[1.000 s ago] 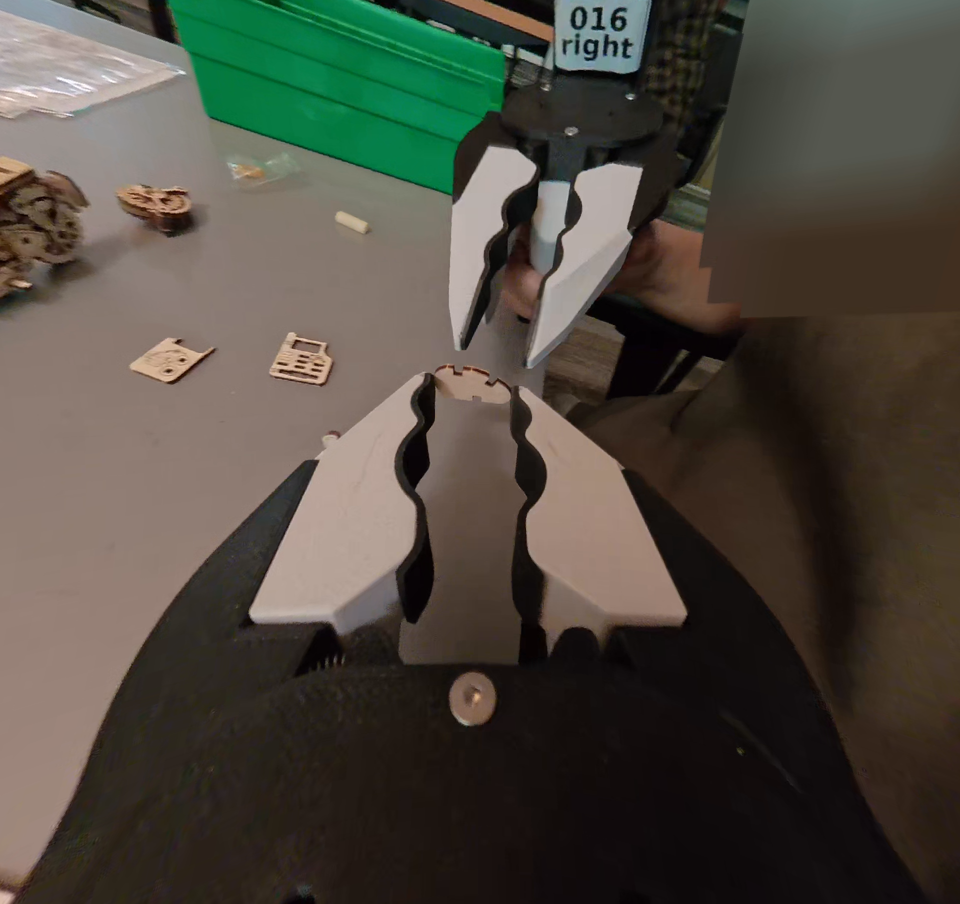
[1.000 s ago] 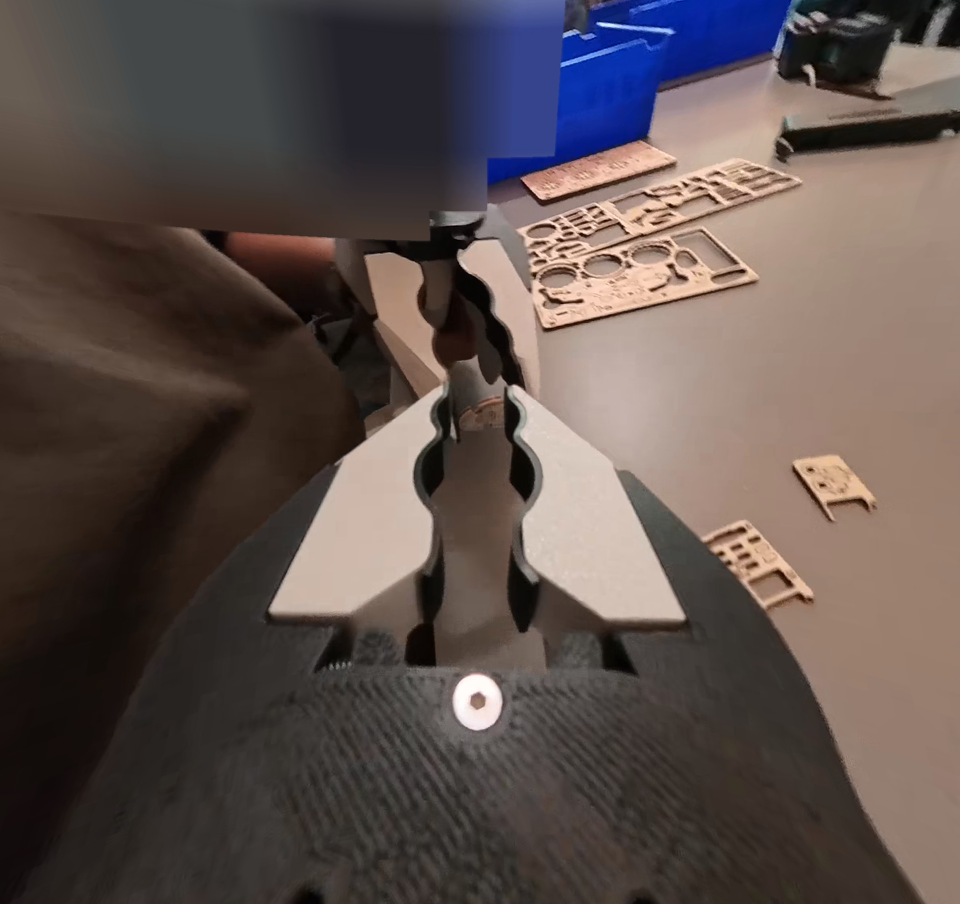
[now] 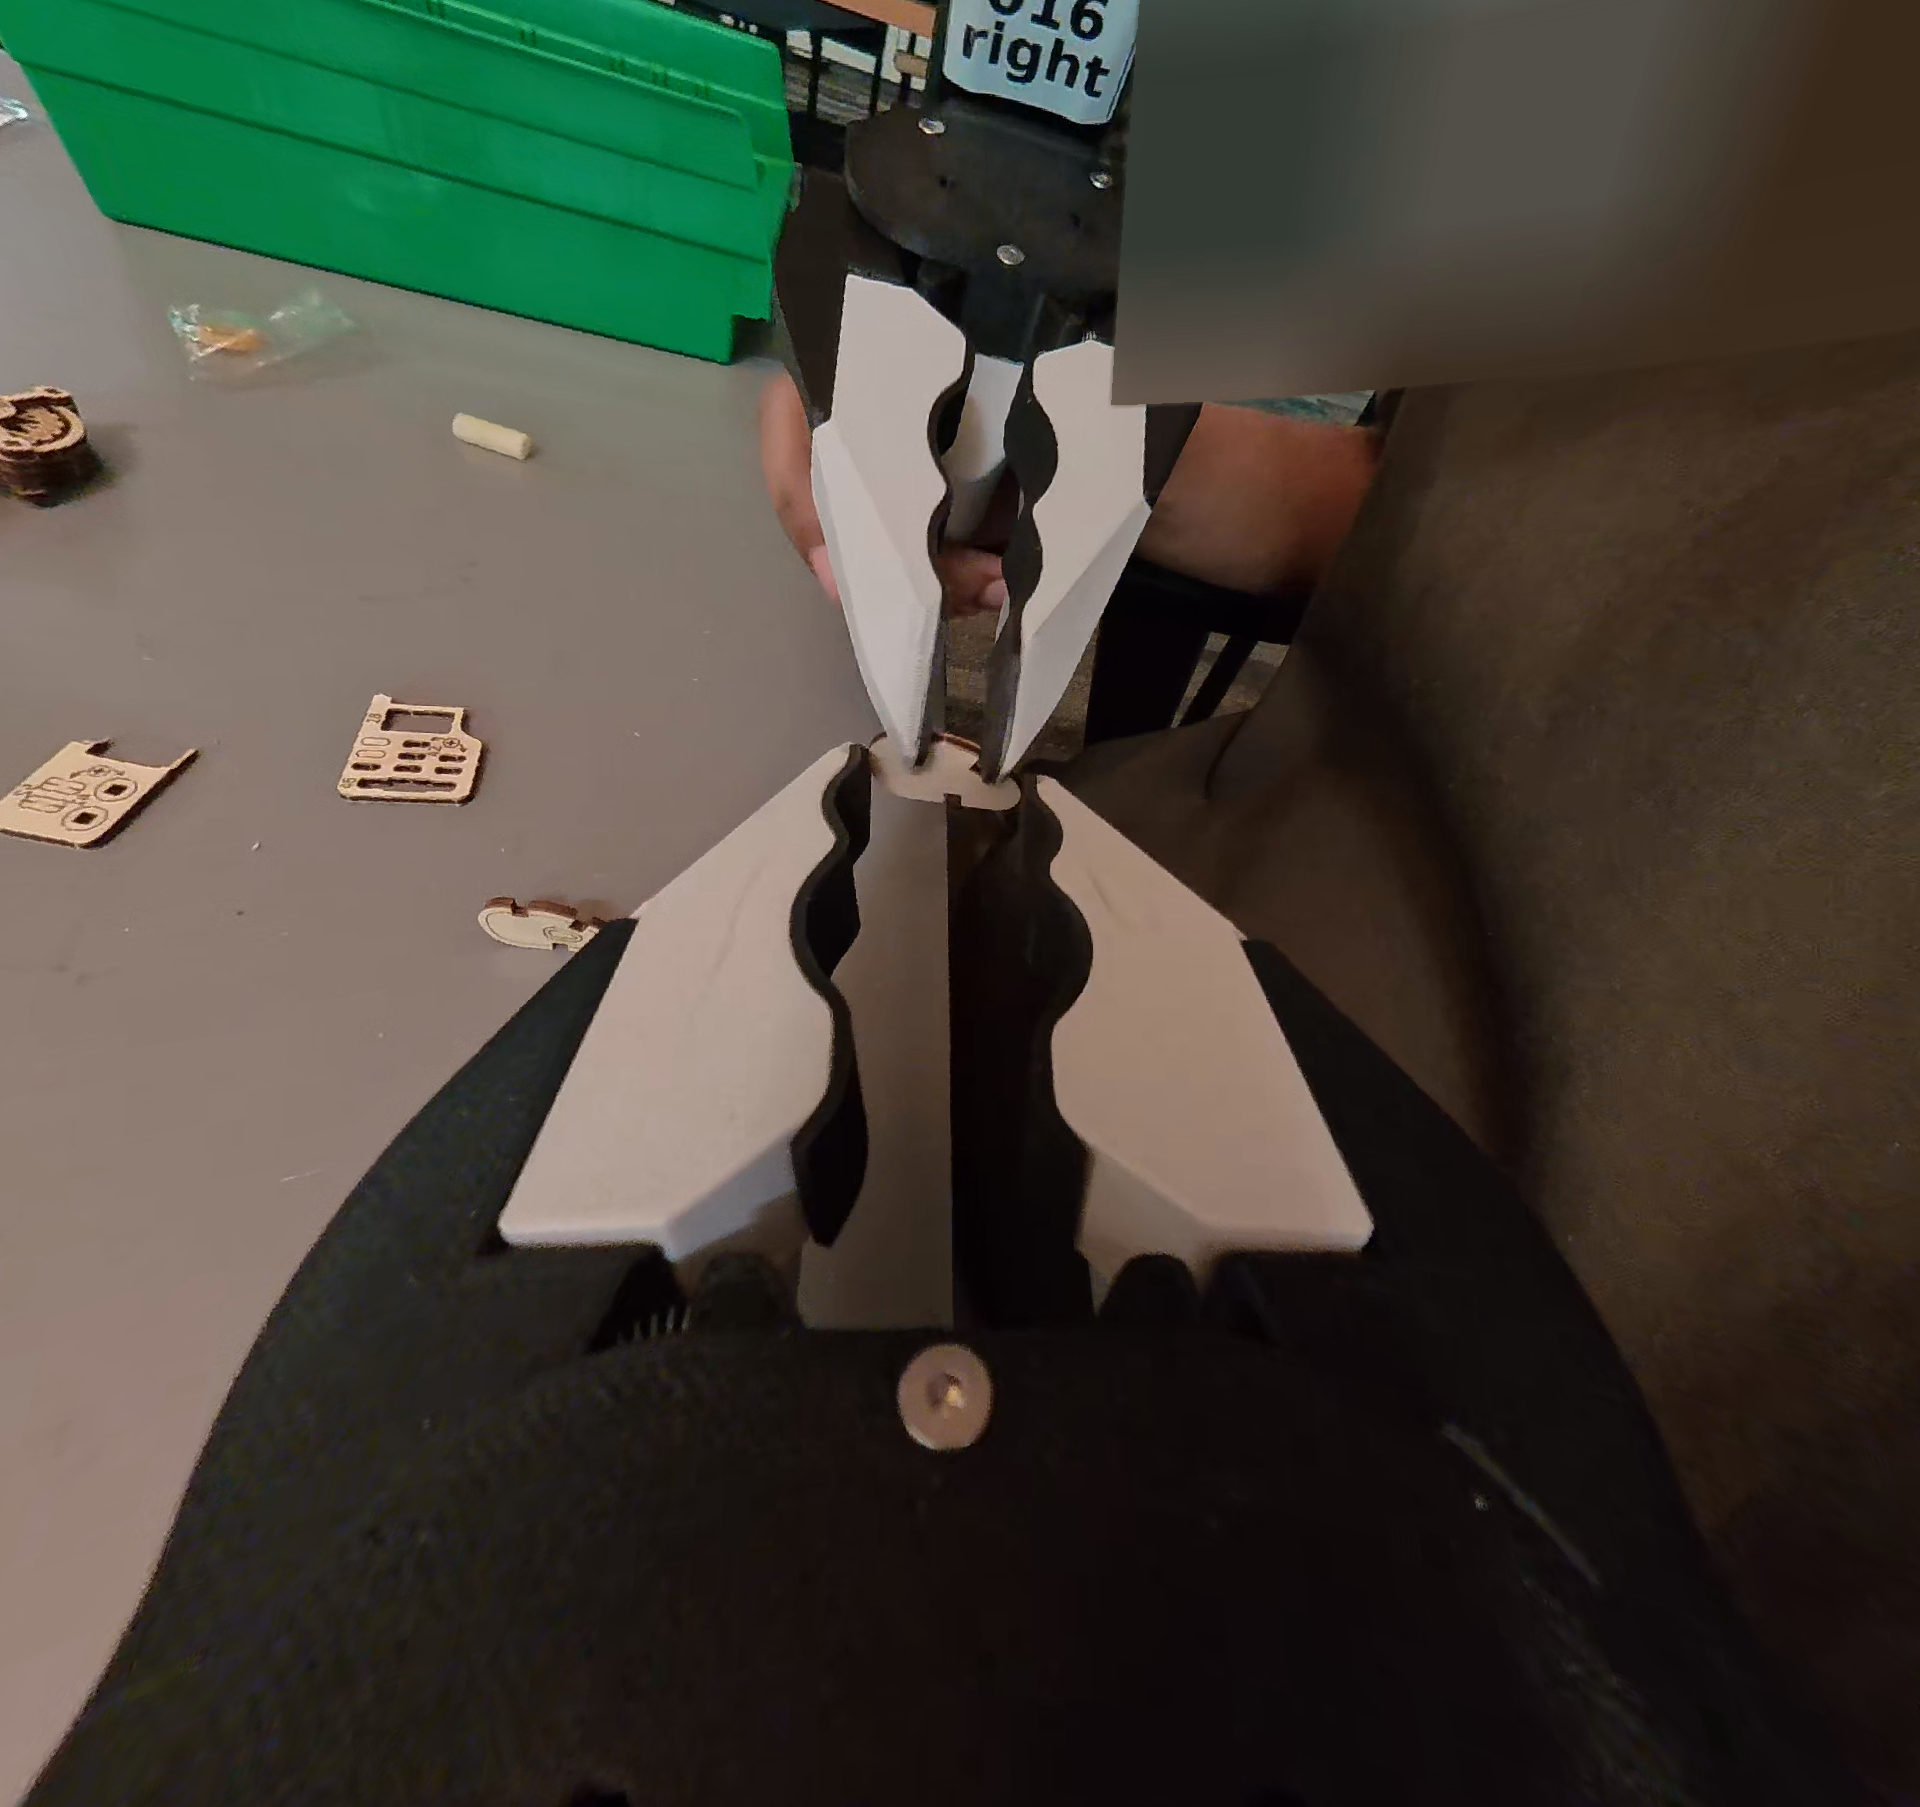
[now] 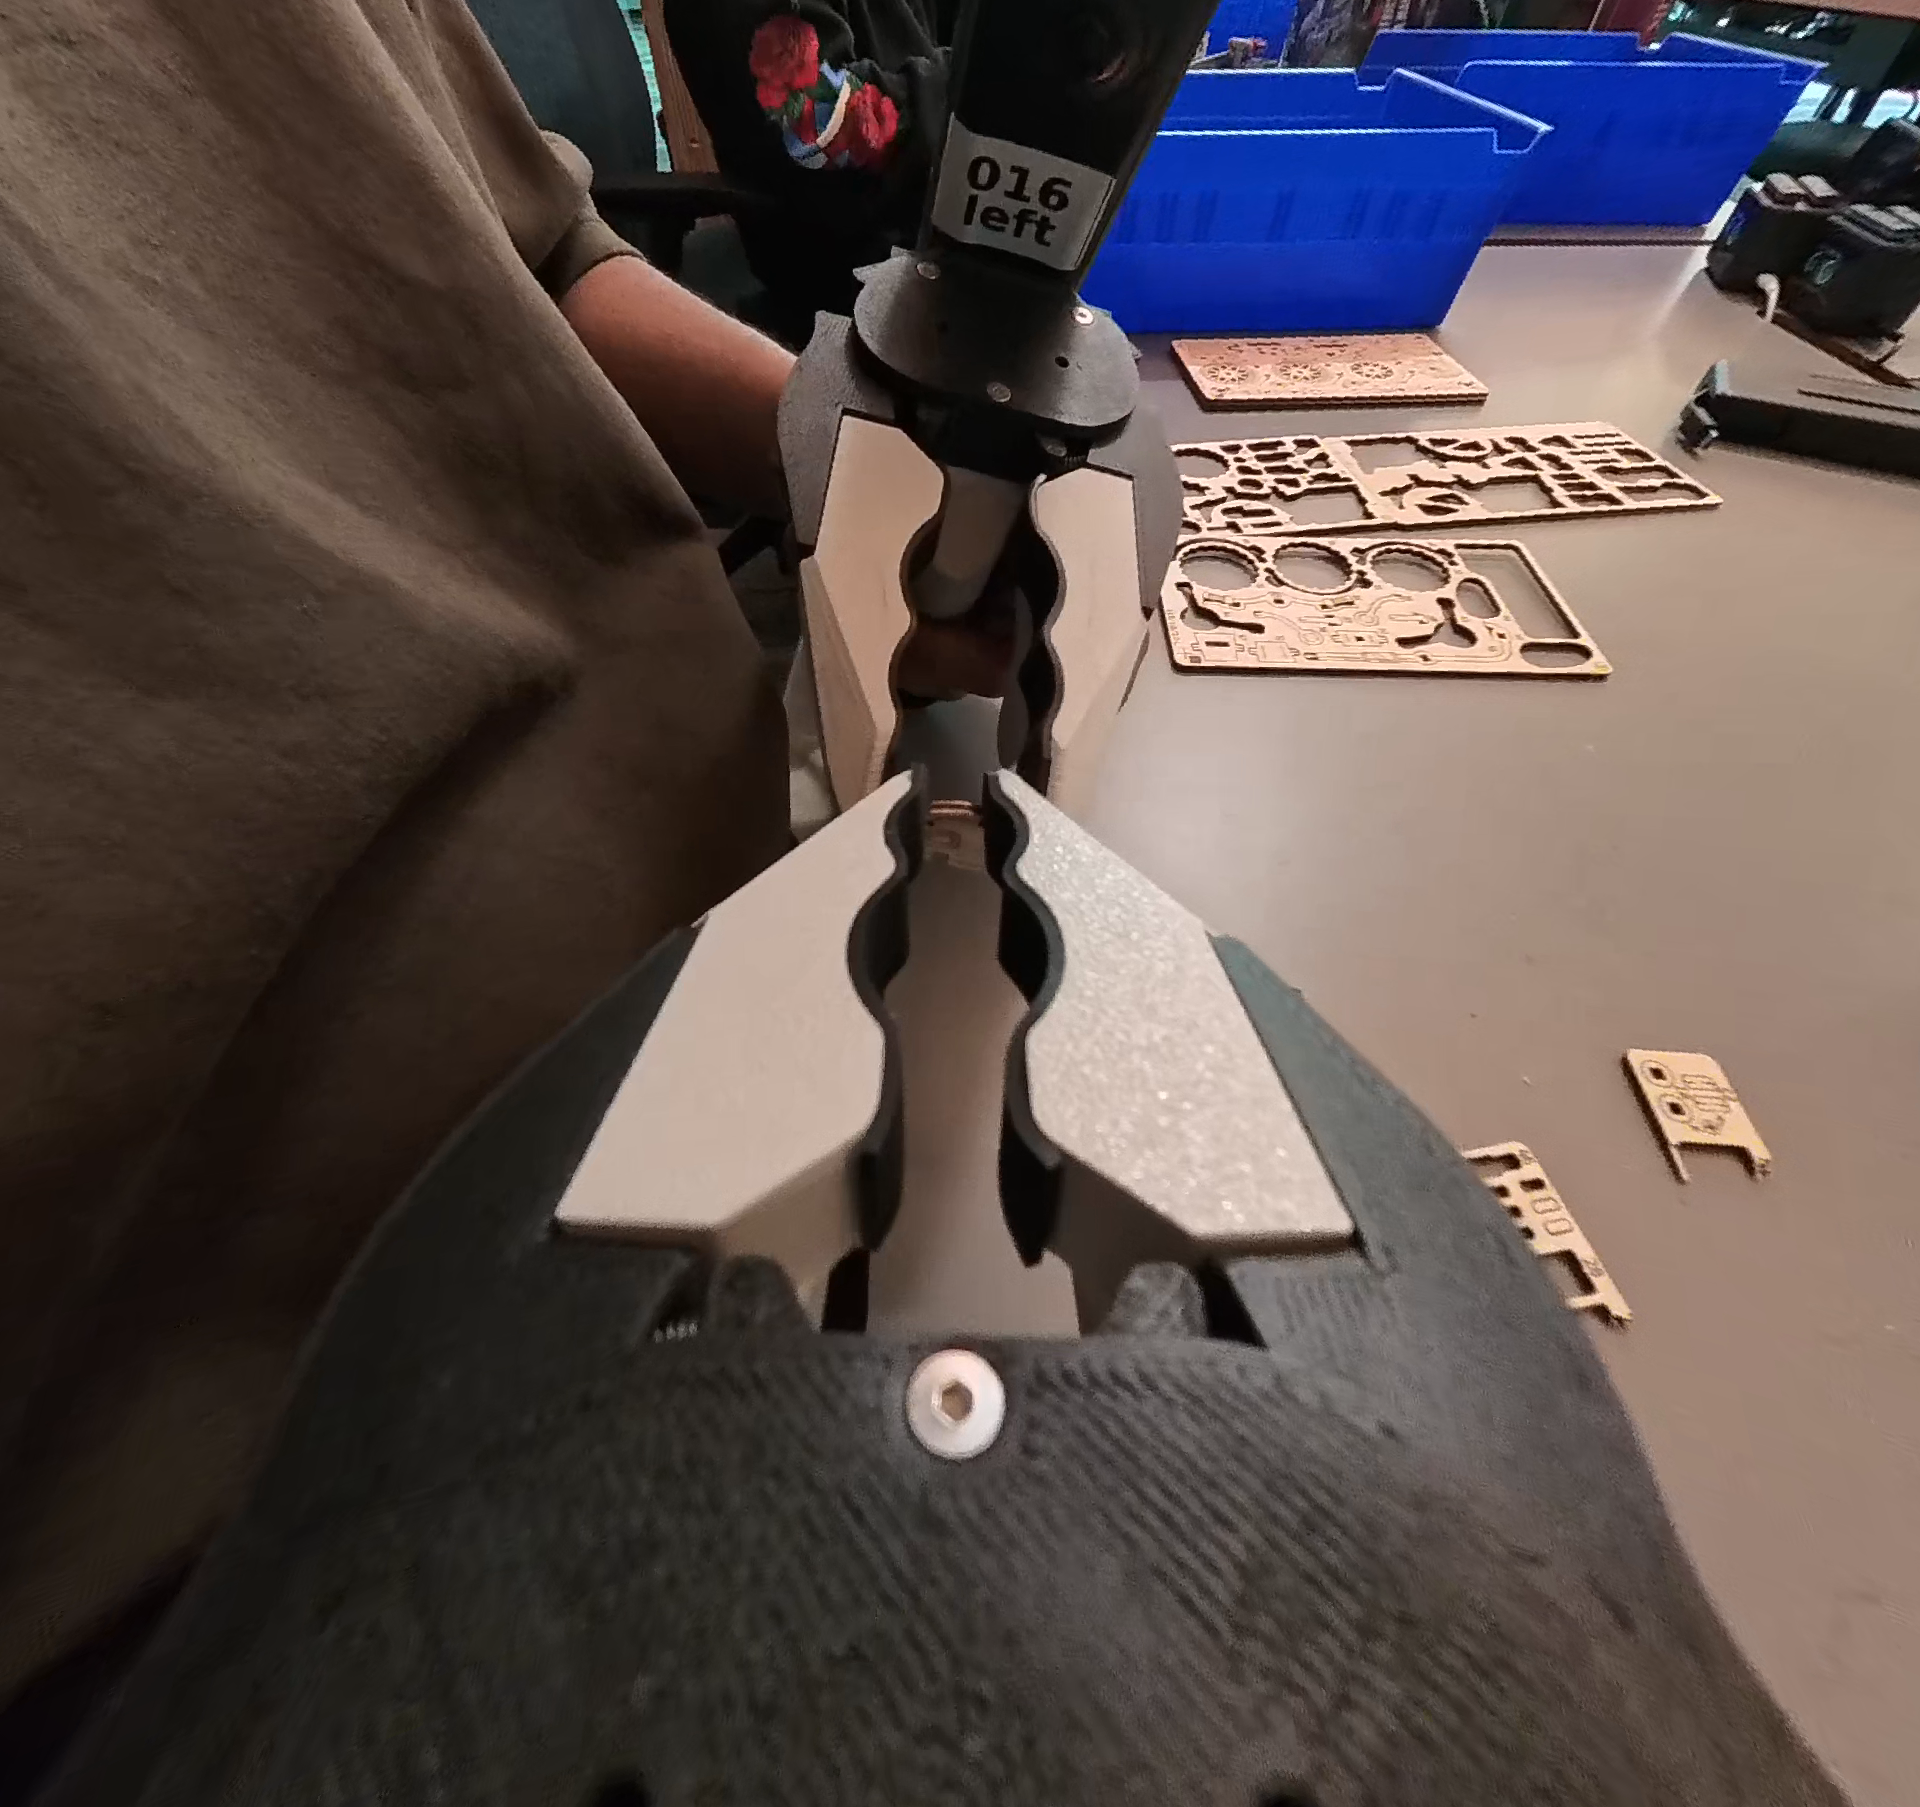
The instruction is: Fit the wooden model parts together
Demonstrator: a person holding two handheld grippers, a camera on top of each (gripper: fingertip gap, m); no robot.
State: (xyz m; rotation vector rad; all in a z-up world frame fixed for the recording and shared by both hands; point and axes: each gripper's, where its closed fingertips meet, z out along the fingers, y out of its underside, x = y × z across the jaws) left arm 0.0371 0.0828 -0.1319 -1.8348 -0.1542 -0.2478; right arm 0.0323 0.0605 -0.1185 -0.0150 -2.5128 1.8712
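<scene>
While both tools meet tip to tip over the grey surface (image 3: 312, 562) edge, I note my left gripper (image 3: 943, 789) jaws clenched on a small pale round notched wooden disc (image 3: 928, 778); right gripper (image 3: 954, 760) jaws pinch its far rim.

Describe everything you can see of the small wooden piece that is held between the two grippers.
The small wooden piece is a thin, pale, flat part, seemingly laser-cut plywood, with a rounded outline and little notches on its edge. It is held above the edge of the grey table, not lying on it. The left gripper clamps it at its fingertips, and the right gripper meets it from the opposite side with its tips touching it. In the right wrist view only a sliver shows between the fingers. Most of it is hidden.
</scene>
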